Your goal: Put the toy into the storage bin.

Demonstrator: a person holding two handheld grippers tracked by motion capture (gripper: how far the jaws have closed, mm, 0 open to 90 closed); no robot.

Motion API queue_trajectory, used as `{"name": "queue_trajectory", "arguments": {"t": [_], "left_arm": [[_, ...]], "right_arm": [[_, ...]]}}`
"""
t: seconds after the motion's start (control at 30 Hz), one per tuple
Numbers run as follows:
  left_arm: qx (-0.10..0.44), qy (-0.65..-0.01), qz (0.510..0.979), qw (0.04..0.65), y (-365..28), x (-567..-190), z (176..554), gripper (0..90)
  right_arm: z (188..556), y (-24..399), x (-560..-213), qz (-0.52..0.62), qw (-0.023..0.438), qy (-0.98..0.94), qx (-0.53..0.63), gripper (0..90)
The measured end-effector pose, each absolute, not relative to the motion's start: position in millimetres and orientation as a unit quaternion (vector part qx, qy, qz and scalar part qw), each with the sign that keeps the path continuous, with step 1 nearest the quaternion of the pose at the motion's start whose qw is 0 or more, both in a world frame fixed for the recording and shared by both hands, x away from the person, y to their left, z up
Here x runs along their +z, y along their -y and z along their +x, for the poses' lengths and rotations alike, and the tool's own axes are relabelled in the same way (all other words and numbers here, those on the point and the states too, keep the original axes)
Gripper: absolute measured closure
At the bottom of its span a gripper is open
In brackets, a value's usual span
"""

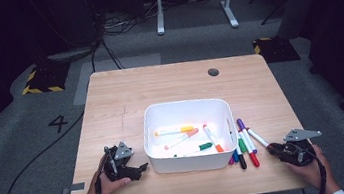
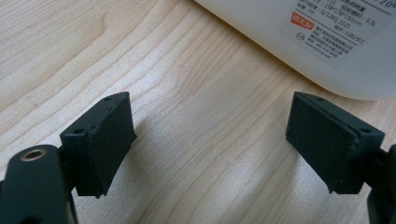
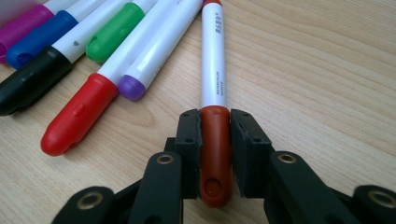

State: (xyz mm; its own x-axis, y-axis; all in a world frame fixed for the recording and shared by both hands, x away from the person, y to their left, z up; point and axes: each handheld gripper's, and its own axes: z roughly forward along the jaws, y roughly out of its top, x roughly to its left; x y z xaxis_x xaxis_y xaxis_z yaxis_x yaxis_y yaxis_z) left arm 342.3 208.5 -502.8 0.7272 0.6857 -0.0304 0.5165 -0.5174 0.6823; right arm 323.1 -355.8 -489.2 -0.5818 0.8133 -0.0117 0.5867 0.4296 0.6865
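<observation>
Rightmost, the right tongs (image 3: 215,140) clamp the brown cap of a marker (image 3: 213,70) lying on the tabletop (image 3: 327,70); its far end is cropped. Left tongs (image 2: 210,140) gape wide beside the white bin (image 2: 299,37), partly out of frame.

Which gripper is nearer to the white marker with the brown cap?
Right. The right gripper is shut on the white marker's brown cap, beside the tub. The left gripper rests open on the white plastic tub's far side.
</observation>
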Motion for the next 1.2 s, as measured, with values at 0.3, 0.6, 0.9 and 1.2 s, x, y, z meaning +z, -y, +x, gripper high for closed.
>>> {"name": "queue_trajectory", "arguments": {"t": [0.3, 0.6, 0.9, 1.2], "left_arm": [[0.122, -0.348, 0.863, 0.346, -209, -503, 342, 15.4], [0.123, -0.347, 0.863, 0.345, -209, -503, 342, 15.4], [0.121, -0.348, 0.863, 0.346, -209, -503, 342, 15.4], [0.121, -0.348, 0.863, 0.346, -209, -503, 342, 15.4]], "right_arm": [[326, 376, -480, 0.432, 0.164, -0.805, 0.373, 75.2], [328, 382, -437, 0.409, 0.204, -0.791, 0.406, 75.2], [336, 356, -375, 0.339, 0.22, -0.792, 0.457, 75.3], [353, 294, -344, 0.257, 0.203, -0.827, 0.456, 75.2]]}}
